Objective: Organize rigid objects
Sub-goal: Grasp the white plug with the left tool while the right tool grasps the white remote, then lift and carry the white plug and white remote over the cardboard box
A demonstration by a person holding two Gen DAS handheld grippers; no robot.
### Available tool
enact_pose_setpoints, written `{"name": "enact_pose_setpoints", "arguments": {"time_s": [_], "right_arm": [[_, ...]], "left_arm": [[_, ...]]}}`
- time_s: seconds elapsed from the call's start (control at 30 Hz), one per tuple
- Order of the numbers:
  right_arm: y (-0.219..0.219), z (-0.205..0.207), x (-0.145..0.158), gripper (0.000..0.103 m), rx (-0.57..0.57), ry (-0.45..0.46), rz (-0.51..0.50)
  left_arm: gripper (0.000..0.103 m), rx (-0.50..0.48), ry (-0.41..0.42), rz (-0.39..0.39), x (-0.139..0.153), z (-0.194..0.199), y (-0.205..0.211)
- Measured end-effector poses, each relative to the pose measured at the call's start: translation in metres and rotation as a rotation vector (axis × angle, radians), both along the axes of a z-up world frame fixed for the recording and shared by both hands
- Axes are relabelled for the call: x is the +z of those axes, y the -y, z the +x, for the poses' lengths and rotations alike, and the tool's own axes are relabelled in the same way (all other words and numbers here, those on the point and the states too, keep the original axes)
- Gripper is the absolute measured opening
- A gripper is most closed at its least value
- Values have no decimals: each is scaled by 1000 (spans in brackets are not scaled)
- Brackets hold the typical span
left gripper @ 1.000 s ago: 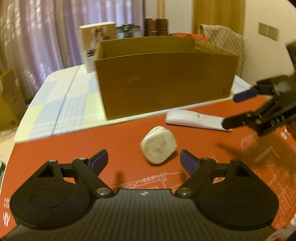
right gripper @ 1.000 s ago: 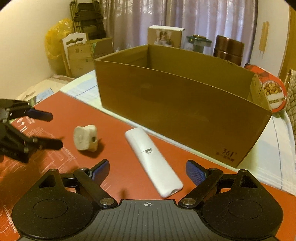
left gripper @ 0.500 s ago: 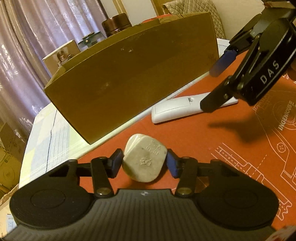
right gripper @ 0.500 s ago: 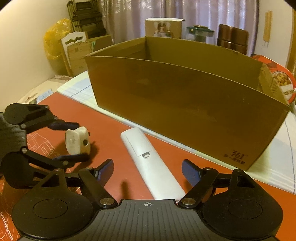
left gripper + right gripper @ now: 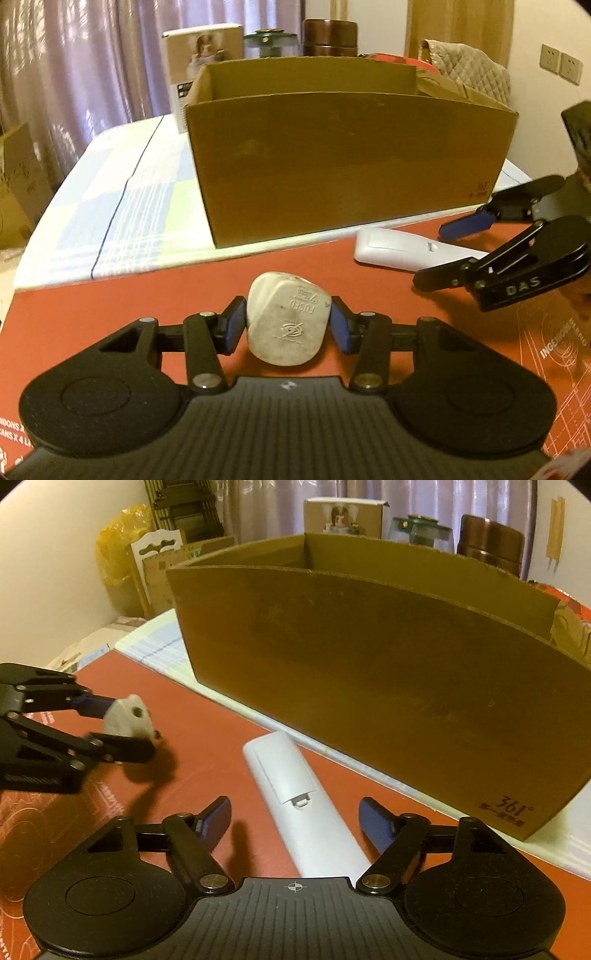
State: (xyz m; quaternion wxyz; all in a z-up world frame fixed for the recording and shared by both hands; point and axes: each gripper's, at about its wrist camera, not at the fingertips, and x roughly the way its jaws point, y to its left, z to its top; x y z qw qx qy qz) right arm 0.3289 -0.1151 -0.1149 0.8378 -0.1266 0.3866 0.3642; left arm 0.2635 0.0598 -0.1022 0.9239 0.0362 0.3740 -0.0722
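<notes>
We pinch the off-white plastic fused plug [image 5: 287,322] in our left gripper [image 5: 288,325], seemingly lifted, for boxing, while our spread right gripper [image 5: 295,821] straddles the long white plastic remote [image 5: 295,794].

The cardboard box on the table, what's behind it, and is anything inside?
Behind the cardboard box stand a small printed carton, a glass lidded jar and a brown canister. Only the upper inner walls show; its front wall hides the floor, so any contents cannot be seen.
</notes>
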Motion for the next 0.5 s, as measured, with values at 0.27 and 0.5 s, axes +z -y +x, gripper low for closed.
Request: {"name": "enact_pose_setpoints", "arguments": {"time_s": [0.27,0.5], "right_arm": [[-13,-3,3,38,-31,-2,-66],[-5,-21,16,36,-236,-203,1]], "left_arm": [[43,14,-8,-28,5,1,-4],[43,8,-17,-41,6,-2,-4]]}}
